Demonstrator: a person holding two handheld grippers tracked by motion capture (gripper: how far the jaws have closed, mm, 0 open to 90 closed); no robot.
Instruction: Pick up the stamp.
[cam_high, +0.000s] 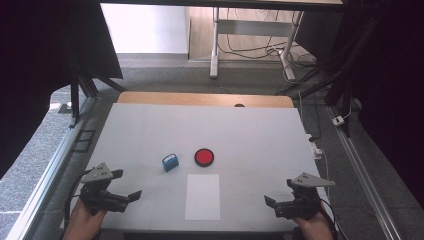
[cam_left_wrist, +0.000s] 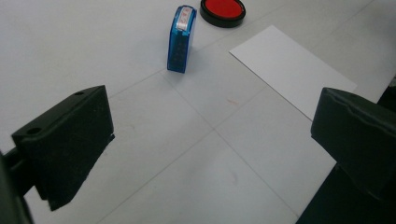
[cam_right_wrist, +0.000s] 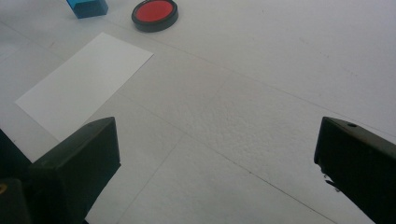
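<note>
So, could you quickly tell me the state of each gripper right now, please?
Left gripper: open, holding nothing.
Right gripper: open, holding nothing.

Bare surface (cam_high: 260, 135) lies open ahead of both grippers. Between them lies a flat white sheet (cam_high: 202, 196). Beyond it, the blue stamp (cam_high: 170, 162) and red ink pad (cam_high: 204, 157) sit near each other mid-surface, a narrow gap between them.

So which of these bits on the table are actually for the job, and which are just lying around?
For the job:
- blue stamp
- red ink pad
- white sheet of paper
- left claw and right claw, both open, holding nothing

Just lying about:
- white plug strip at the table's right edge
- cables on the floor beyond the table
</note>
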